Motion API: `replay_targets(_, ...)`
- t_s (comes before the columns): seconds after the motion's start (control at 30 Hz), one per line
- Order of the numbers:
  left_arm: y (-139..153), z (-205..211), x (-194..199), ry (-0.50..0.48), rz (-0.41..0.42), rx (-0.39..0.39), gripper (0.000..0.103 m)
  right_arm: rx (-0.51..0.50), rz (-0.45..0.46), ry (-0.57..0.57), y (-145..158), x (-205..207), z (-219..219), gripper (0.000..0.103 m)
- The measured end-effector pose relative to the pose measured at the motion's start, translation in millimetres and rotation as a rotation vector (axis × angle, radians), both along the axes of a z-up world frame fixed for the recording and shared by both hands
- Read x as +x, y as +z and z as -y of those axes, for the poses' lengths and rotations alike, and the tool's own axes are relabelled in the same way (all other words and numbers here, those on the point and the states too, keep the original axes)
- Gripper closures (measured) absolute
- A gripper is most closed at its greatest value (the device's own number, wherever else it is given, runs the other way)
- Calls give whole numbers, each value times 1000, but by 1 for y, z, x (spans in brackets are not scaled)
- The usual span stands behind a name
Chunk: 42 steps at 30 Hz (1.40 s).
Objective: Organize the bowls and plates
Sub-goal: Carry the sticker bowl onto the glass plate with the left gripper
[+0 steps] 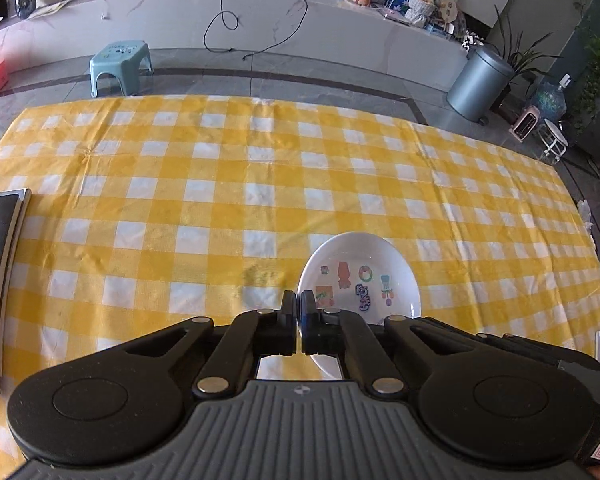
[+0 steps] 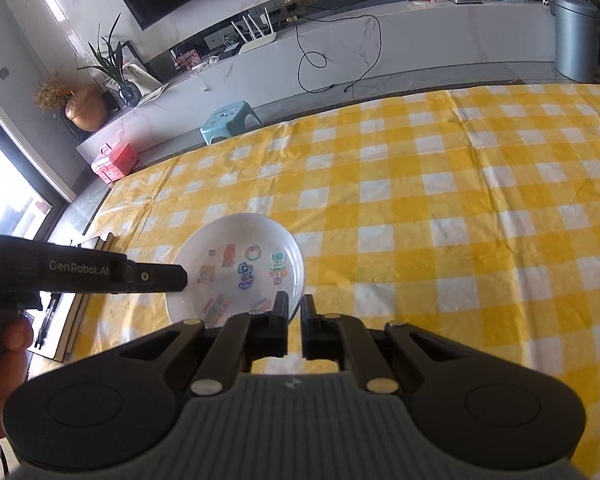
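Resting flat on the worktop [image 1: 220, 184], which is draped in a yellow-and-white checked cloth, is a white round shallow plate [image 1: 360, 264] printed with small coloured cartoon stickers. In the left wrist view the plate lies at about 1 o'clock from the left claw [image 1: 299, 300], whose fingers are pressed together with nothing between them; their tips overlap the plate's near-left rim in the picture, and contact cannot be judged. In the right wrist view the same plate [image 2: 236, 264] lies at about 11 o'clock from the right claw [image 2: 295, 304], whose fingers stand close together on nothing, tips over the plate's near-right rim. A dark flat board [image 1: 0, 264] lies at the worktop's 9 o'clock edge. A pale blue plastic stool [image 1: 120, 64] stands on the floor beyond the worktop.
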State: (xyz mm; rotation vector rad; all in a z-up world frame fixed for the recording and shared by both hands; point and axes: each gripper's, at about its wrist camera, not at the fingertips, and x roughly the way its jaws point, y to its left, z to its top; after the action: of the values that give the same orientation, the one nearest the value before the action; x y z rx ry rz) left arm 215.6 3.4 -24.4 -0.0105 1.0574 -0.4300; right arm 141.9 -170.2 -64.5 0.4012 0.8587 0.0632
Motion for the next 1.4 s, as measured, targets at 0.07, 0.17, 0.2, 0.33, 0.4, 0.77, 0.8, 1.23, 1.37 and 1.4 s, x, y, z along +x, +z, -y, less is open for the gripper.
replay_targets(0.07, 13, 6, -19, -5, 22, 4, 102, 20, 9, -11, 7, -19, 7, 100)
replay_targets(0.17, 27, 19, -49, -8, 48, 19, 101, 56, 23, -30, 18, -46, 20, 100)
replay_targets(0.2, 30, 22, -58, -10, 54, 23, 101, 60, 26, -33, 20, -55, 23, 101)
replay_targets(0.33, 32, 34, -96, -12, 89, 10, 101, 48, 38, -45, 30, -92, 34, 101)
replay_targets(0.4, 29, 38, -113, 0, 87, -11, 101, 40, 39, -52, 31, -108, 41, 102)
replay_targets(0.77, -3, 70, -177, 13, 42, -94, 100, 47, -12, -166, 13, -186, 86, 103)
replay_targets(0.8, -8, 72, -179, 21, 32, -101, 100, 45, -16, -175, 11, -189, 88, 103)
replay_targets(1.23, -53, 78, -191, 121, -40, -125, 100, 7, -50, -202, -17, -199, 95, 103)
replay_targets(1.37, -57, 80, -192, 127, -31, -92, 100, 15, -57, -192, -23, -196, 94, 103)
replay_targets(1.4, -59, 79, -191, 130, -34, -84, 100, 14, -57, -188, -25, -196, 93, 103)
